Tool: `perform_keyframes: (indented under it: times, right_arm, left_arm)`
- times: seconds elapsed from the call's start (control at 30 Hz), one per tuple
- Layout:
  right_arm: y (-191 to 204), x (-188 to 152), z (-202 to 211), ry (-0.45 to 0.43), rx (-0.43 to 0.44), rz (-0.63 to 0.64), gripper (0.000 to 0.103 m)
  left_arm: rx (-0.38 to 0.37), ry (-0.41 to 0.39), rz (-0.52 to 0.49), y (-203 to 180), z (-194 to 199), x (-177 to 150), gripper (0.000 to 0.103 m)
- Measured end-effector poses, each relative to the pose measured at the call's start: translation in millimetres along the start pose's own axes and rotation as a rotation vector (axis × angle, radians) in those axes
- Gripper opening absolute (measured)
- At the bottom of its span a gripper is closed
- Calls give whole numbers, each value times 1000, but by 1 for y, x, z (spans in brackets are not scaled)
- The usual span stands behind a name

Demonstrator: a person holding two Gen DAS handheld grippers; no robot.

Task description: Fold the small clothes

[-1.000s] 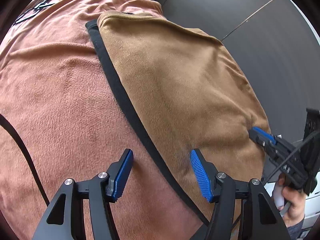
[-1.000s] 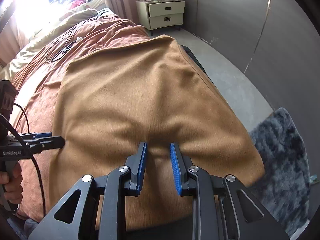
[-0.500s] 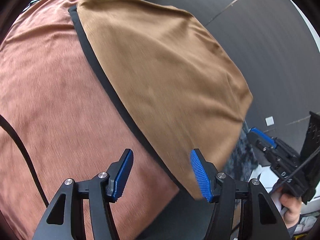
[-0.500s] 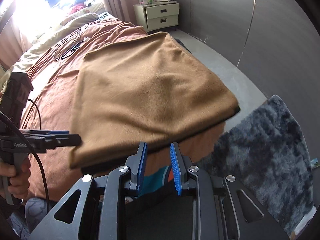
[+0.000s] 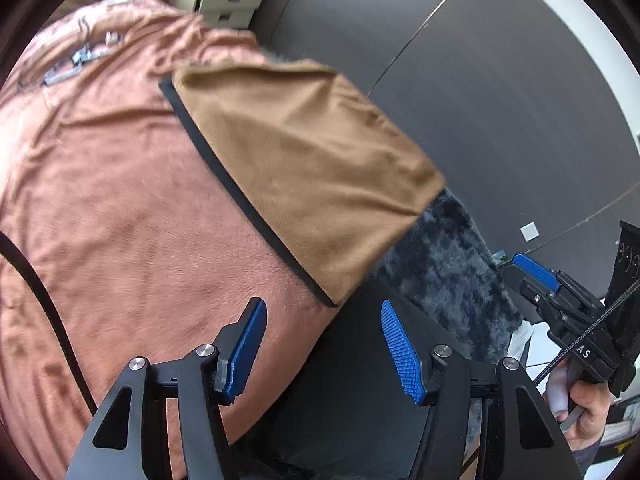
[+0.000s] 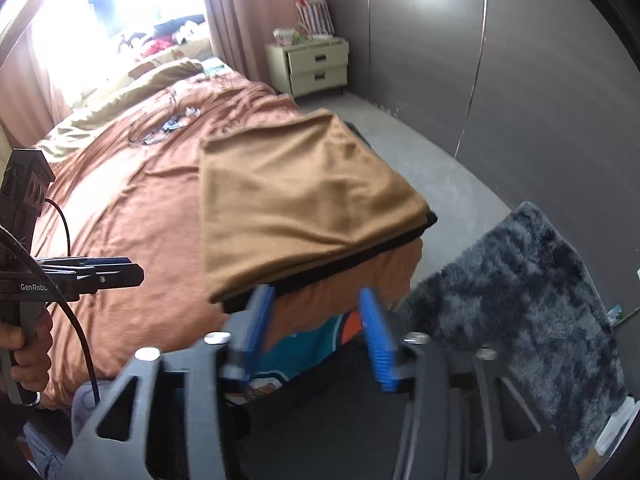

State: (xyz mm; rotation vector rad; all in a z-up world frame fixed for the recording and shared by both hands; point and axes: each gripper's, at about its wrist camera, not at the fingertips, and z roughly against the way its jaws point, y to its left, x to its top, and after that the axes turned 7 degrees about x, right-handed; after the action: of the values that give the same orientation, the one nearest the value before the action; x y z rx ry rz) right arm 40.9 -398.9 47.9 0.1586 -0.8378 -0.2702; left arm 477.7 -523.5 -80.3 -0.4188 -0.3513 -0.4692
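Left wrist view: the left gripper (image 5: 322, 346) stands with its blue pads well apart and nothing between them, above the near edge of the rust-coloured bedspread (image 5: 120, 208); the folded tan garment (image 5: 312, 176) lies flat near the bed's corner, smooth, roughly rectangular, a black layer showing along its left edge, while the right gripper (image 5: 536, 276) is held in a hand (image 5: 588, 412) at the far right. Right wrist view: the right gripper (image 6: 316, 330) is blurred, its jaws opening and empty, just short of the garment (image 6: 296, 196), whose stacked tan layers rest on a black underside beside the dark shaggy rug (image 6: 520, 292).
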Motion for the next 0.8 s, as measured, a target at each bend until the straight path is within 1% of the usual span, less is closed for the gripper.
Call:
perform_keyframes:
  times: [0.03, 0.07, 0.1, 0.13, 0.17, 0.2, 0.23, 0.27, 0.3, 0.4, 0.63, 0.8]
  right_arm:
    - [7, -2, 12, -18, -1, 8, 64]
    - [12, -5, 20, -27, 1, 13, 73]
    - [18, -8, 31, -39, 4, 16, 77]
    - [23, -11, 40, -48, 7, 14, 85]
    - [28, -14, 50, -56, 19, 10, 88]
    - [33, -19, 62, -71, 33, 1, 88]
    - [38, -23, 72, -85, 31, 4, 93]
    - [45, -27, 81, -96, 25, 20, 101]
    - [52, -33, 92, -109, 14, 35, 103]
    - [65, -47, 121, -132, -2, 38, 103]
    - [85, -81, 184, -208, 20, 64, 103]
    - [97, -110, 219, -246, 48, 89, 103]
  left_arm:
    - [3, -13, -7, -1, 9, -3, 64]
    - [8, -28, -17, -1, 20, -7, 69]
    - [27, -50, -31, -2, 32, -11, 75]
    - [53, -76, -44, -5, 43, -15, 79]
    - [66, -102, -52, -5, 55, -19, 86]
    - [68, -127, -57, -5, 67, -24, 93]
    - [64, -150, -59, -4, 80, -28, 96]
    - [63, -173, -61, -4, 91, -33, 101]
    - [68, -196, -65, -4, 102, -37, 103]
    - [83, -246, -75, -4, 136, -55, 103]
    - [120, -359, -67, 0, 199, -106, 103]
    - [140, -437, -72, 1, 241, -145, 103]
